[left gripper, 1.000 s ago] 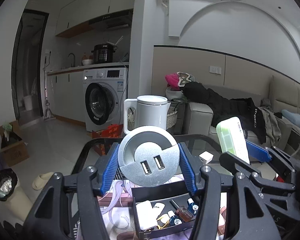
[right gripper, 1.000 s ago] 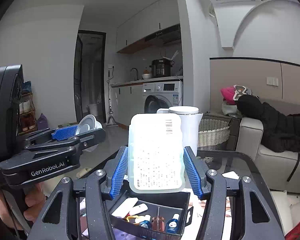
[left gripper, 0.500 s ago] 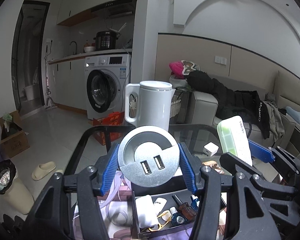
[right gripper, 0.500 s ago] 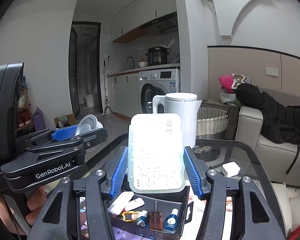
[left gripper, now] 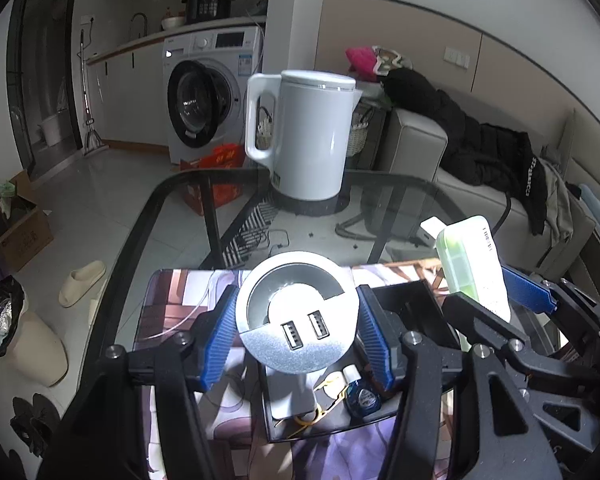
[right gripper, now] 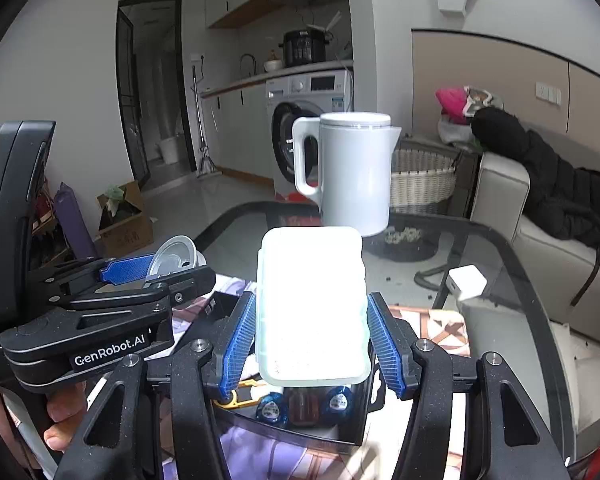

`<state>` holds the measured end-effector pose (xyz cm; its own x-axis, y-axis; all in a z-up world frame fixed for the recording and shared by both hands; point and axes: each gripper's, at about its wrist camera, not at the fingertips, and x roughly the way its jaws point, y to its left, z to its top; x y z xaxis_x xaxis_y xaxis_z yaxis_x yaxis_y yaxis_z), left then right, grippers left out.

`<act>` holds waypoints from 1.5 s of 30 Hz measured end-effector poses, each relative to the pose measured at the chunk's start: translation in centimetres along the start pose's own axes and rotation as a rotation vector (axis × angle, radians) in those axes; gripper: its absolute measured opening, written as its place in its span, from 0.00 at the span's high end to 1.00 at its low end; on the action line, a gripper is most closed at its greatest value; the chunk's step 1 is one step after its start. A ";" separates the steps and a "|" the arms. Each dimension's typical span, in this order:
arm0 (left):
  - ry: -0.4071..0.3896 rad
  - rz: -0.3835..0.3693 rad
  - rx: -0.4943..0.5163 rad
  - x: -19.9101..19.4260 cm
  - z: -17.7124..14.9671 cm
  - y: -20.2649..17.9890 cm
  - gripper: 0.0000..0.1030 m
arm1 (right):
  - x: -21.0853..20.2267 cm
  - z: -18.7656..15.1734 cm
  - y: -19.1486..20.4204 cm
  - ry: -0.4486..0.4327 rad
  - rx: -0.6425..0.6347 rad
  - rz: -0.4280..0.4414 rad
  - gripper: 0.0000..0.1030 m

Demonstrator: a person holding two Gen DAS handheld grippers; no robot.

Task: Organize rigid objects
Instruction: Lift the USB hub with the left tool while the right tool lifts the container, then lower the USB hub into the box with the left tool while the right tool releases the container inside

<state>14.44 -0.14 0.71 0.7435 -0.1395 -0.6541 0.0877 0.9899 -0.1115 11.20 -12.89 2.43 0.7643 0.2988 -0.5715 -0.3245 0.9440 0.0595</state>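
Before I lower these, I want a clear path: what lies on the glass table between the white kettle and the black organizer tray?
Left wrist view: between kettle and organizer tray lies bare glass table, then the patterned mat's far edge. A white charger sits off to the right.

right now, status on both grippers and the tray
Left hand-held gripper shut on round usb hub. Right hand-held gripper shut on pill box. Both over black tray, part full. Nothing blocking.
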 end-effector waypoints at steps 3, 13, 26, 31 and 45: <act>0.040 0.005 0.014 0.8 -0.2 -0.3 0.45 | 1.2 -0.3 -0.2 0.053 0.003 0.003 0.46; 0.194 0.020 0.041 3.8 -1.4 -0.6 0.45 | 4.9 -2.3 -0.9 0.248 0.034 0.034 0.46; 0.264 0.034 0.069 4.9 -2.1 -0.7 0.45 | 6.1 -3.5 -1.6 0.342 0.077 0.063 0.45; 0.253 0.018 0.071 4.4 -2.2 -0.6 0.40 | 5.5 -3.4 -1.3 0.336 0.058 0.057 0.45; 0.071 0.038 0.090 -0.6 -4.7 -0.9 0.26 | -1.0 -5.8 -0.9 0.172 0.042 0.031 0.26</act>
<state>10.81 -1.07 -2.36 0.6991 -0.1001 -0.7080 0.1221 0.9923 -0.0198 7.48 -14.89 -1.77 0.6467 0.3034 -0.6998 -0.3205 0.9406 0.1116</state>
